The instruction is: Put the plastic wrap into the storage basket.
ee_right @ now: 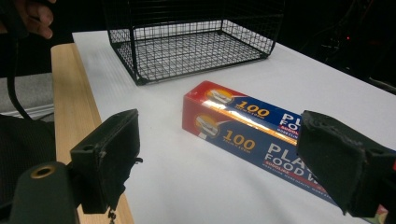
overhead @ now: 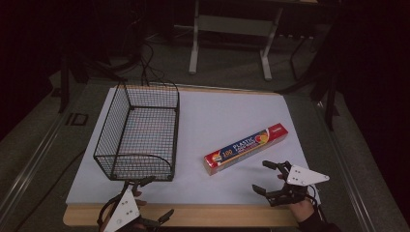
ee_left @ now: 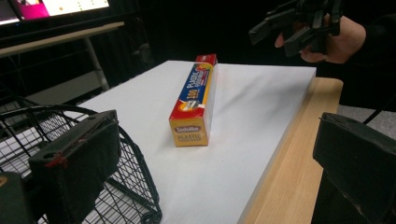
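Note:
A long red and blue box of plastic food wrap (overhead: 245, 148) (ee_left: 194, 106) (ee_right: 261, 138) lies flat on the white board, right of centre. A black wire basket (overhead: 139, 131) (ee_right: 187, 35) stands to its left, and nothing shows inside it. My right gripper (overhead: 268, 179) (ee_right: 229, 161) hovers open just in front of the box's near end, with nothing between its jaws. At the board's front left edge my left gripper (overhead: 154, 200) (ee_left: 219, 163) is open too, beside the basket's near corner (ee_left: 135, 186).
The white board (overhead: 222, 116) lies on a wooden table whose front edge (overhead: 203, 215) shows as a bare strip. Behind the table stand a white desk frame (overhead: 232, 29) and cables on a dark floor. Bare board stretches between basket and box.

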